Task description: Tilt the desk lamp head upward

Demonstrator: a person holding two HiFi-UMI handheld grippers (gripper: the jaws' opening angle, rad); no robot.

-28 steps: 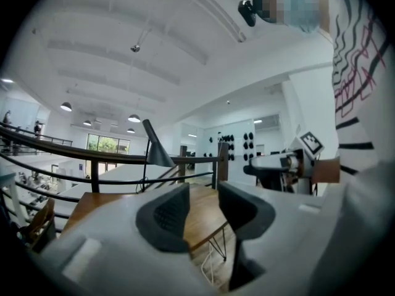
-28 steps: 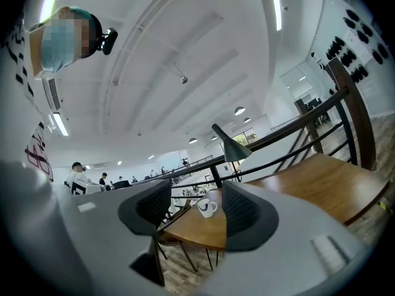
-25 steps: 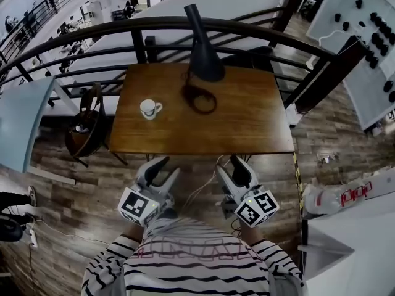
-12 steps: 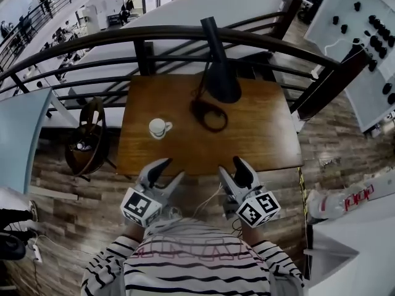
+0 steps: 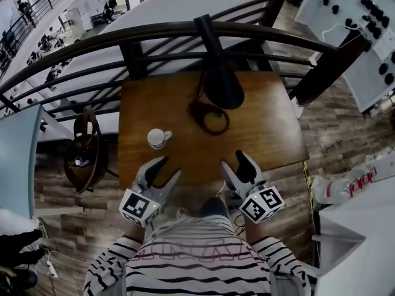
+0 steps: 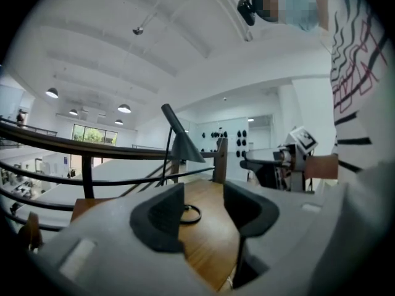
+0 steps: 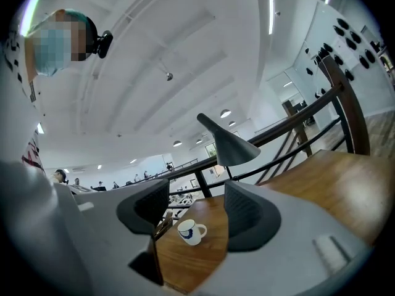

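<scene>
The left claw [image 5: 168, 169] and right claw [image 5: 235, 163], in the head view, hover at the table's [image 5: 271, 134] near edge, well short of the lamp [image 5: 221, 85] at its far side. Left gripper view: jaws wide, just opening, nothing between. Right gripper view: likewise wide, just opening, and empty, with the cup [image 7: 190, 231] beyond. This looks like the approach step; next, reach and grip its head.
</scene>
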